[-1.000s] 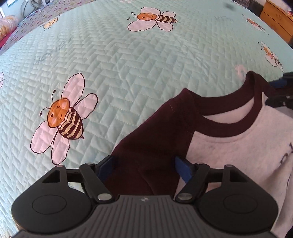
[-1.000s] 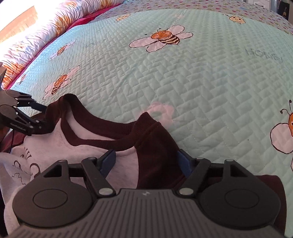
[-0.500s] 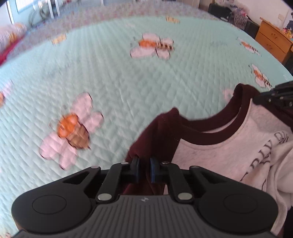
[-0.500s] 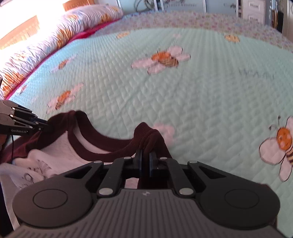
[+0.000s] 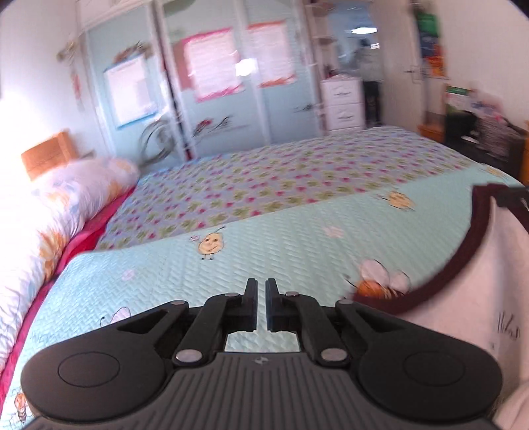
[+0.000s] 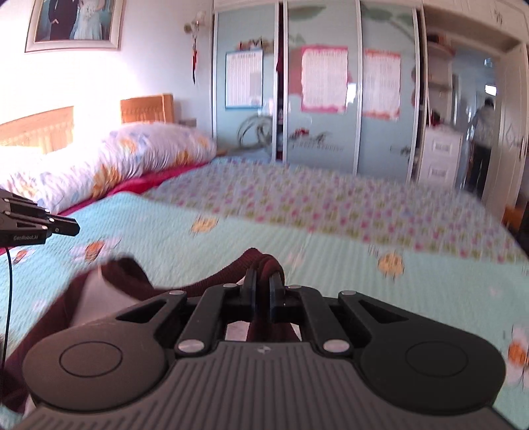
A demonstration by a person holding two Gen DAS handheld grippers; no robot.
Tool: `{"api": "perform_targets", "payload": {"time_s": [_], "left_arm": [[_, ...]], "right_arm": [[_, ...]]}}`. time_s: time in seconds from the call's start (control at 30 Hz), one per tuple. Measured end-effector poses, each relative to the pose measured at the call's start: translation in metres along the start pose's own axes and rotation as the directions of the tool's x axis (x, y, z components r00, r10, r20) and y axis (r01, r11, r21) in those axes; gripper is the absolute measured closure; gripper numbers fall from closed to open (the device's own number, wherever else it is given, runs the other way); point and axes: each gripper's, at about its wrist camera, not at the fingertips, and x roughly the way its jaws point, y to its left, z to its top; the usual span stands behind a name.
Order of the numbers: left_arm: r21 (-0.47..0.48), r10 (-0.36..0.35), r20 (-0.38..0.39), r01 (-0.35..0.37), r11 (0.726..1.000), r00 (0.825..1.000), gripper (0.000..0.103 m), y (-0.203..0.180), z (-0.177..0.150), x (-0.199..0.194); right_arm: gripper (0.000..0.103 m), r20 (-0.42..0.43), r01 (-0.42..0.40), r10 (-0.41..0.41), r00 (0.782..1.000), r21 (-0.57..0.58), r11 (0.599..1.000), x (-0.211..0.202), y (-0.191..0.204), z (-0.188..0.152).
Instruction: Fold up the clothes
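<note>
Maroon and white knit, soft and light: a long-sleeved raglan shirt with a ribbed dark-red collar [image 5: 479, 297], lifted off the bed at its right shoulder and hanging slack below. Pinched by the collar rib at that shoulder in the right claw [image 6: 261, 281], clenched tight on a bunched fold of maroon cloth. Nothing visible in the left claw [image 5: 261, 307]: fingers drawn almost together with a slim gap, only quilt showing through, raised well to the left of the shirt's sagging left shoulder.

Likely to handle as limp jersey: no stiffness, little weight, drooping and twisting wherever unsupported, not fragile, not slippery against rubbery pads. Probably best taken at the thick collar rib or the shoulder seam, where layers bunch and hold; thin single layers of the white body apt to slide out or stretch. Probably in need of a second hold at the left shoulder before any clean fold.

Underneath, a broad bed under a pale turquoise quilted cover printed with cartoon bees [image 5: 264, 238], with a flowered band farther off; soft, slightly yielding, grippy enough to keep cloth from sliding. Far left, a floral pillow [image 6: 148, 149] against an orange wooden headboard [image 6: 147, 107]. Beyond, mirrored sliding wardrobe doors with pink-edged posters [image 6: 324, 99], a white chest of drawers [image 5: 342, 102], a framed portrait [image 6: 72, 23] high on the wall. Much motion blur in both views.
</note>
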Motion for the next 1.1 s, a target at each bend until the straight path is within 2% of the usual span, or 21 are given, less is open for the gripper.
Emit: {"api": "perform_targets", "payload": {"time_s": [0.03,0.1,0.13,0.17,0.2,0.23,0.3,0.37,0.43,0.5,0.57,0.73,0.87,0.97,1.03,1.1], "left_arm": [[-0.016,0.006,-0.020,-0.007,1.000,1.000,0.099,0.001,0.005,0.009],[-0.035,0.000,-0.053,-0.002,0.999,0.999,0.099,-0.003,-0.005,0.012],[-0.039,-0.021,-0.065,0.019,0.999,0.998,0.098,-0.005,-0.017,0.009],[-0.034,-0.048,-0.081,0.046,0.998,0.996,0.096,-0.008,-0.034,0.003],[-0.025,-0.073,-0.101,0.071,0.997,0.992,0.095,-0.012,-0.051,-0.002],[-0.018,-0.094,-0.129,0.092,0.996,0.987,0.095,-0.016,-0.072,-0.008],[-0.008,-0.129,-0.197,0.130,0.991,0.972,0.094,-0.024,-0.120,-0.021],[-0.019,-0.161,-0.260,0.161,0.987,0.952,0.094,-0.031,-0.162,-0.035],[-0.033,-0.188,-0.305,0.187,0.982,0.934,0.093,-0.037,-0.198,-0.051],[-0.061,-0.198,-0.334,0.189,0.980,0.921,0.083,-0.043,-0.226,-0.069],[-0.111,-0.216,-0.348,0.188,0.976,0.913,0.073,-0.045,-0.247,-0.084],[-0.245,-0.268,-0.321,0.194,0.950,0.908,0.072,-0.047,-0.272,-0.126],[-0.224,-0.301,-0.312,0.238,0.945,0.901,0.070,-0.068,-0.278,-0.153],[-0.162,-0.313,-0.347,0.272,0.949,0.884,0.069,-0.092,-0.286,-0.163],[-0.117,-0.324,-0.365,0.302,0.946,0.873,0.069,-0.109,-0.293,-0.170],[-0.081,-0.324,-0.383,0.318,0.945,0.865,0.068,-0.125,-0.302,-0.173]], "right_arm": [[0.095,-0.018,0.009,-0.008,1.000,0.015,1.000,0.017,-0.005,0.001],[0.090,-0.066,0.029,-0.025,0.997,0.056,0.998,0.051,-0.016,0.000],[0.081,-0.125,0.029,-0.014,0.992,0.121,0.992,0.061,-0.024,-0.007],[0.078,-0.190,0.031,0.007,0.982,0.195,0.980,0.069,-0.033,-0.016],[0.078,-0.199,0.018,0.035,0.979,0.260,0.966,0.064,-0.038,-0.029],[0.078,-0.188,0.001,0.055,0.981,0.286,0.958,0.048,-0.039,-0.043],[0.070,-0.165,-0.032,0.089,0.982,0.321,0.946,0.012,-0.039,-0.074],[0.047,-0.168,-0.047,0.116,0.979,0.367,0.929,-0.029,-0.044,-0.106],[0.043,-0.176,-0.055,0.143,0.974,0.428,0.902,-0.068,-0.048,-0.135],[0.043,-0.185,-0.059,0.168,0.968,0.487,0.872,-0.108,-0.048,-0.164],[0.041,-0.206,-0.043,0.168,0.964,0.504,0.863,-0.138,-0.038,-0.188],[0.034,-0.257,0.001,0.157,0.954,0.524,0.852,-0.181,-0.009,-0.238],[0.034,-0.298,0.069,0.118,0.947,0.550,0.833,-0.189,-0.001,-0.268],[0.034,-0.269,0.079,0.131,0.954,0.649,0.756,-0.195,-0.014,-0.287],[0.034,-0.235,0.075,0.160,0.959,0.750,0.657,-0.199,-0.025,-0.301],[0.034,-0.188,0.035,0.209,0.960,0.818,0.575,-0.201,-0.027,-0.314]]}}
